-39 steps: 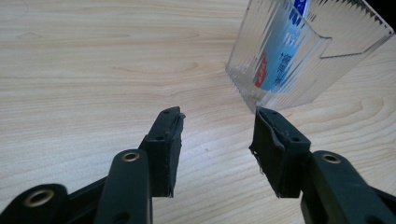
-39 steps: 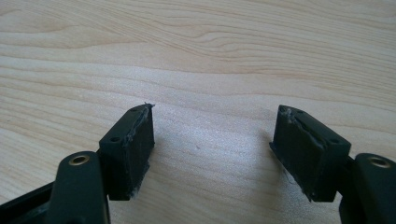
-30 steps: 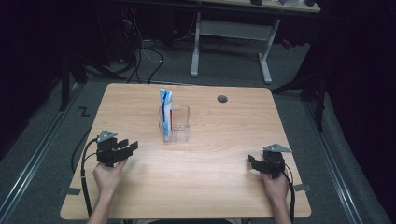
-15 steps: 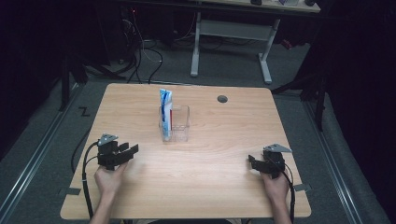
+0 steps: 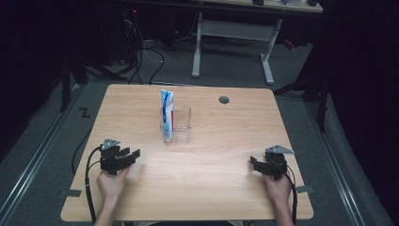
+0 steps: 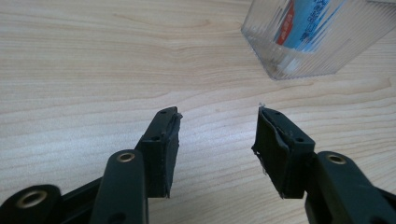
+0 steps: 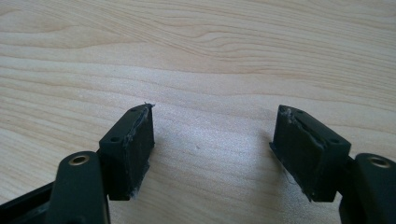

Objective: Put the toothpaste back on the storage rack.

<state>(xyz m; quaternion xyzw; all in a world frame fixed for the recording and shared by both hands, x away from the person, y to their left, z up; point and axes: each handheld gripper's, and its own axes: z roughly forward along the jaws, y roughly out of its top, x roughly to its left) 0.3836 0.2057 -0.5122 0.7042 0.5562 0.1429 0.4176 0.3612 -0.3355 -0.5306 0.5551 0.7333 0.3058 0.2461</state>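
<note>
A clear plastic box (image 5: 178, 125) stands near the middle of the wooden table (image 5: 221, 141), with a blue, white and red tube (image 5: 166, 109) upright inside it. The same box (image 6: 317, 42) and tube (image 6: 303, 21) sit at the top right of the left gripper view. My left gripper (image 5: 131, 156) rests low at the table's front left, open, jaws empty and pointing toward the box. My right gripper (image 5: 254, 165) is at the front right, open, over bare wood. Its jaws (image 7: 212, 140) hold nothing.
A round dark grommet (image 5: 224, 100) is set into the table near the far edge. Beyond the table stand a white desk frame (image 5: 233, 35) and loose cables (image 5: 146, 52) on the floor. A cable (image 5: 87, 183) trails from the left gripper off the front edge.
The left gripper has shifted slightly toward the front of the table. The right gripper has stayed where it was.
</note>
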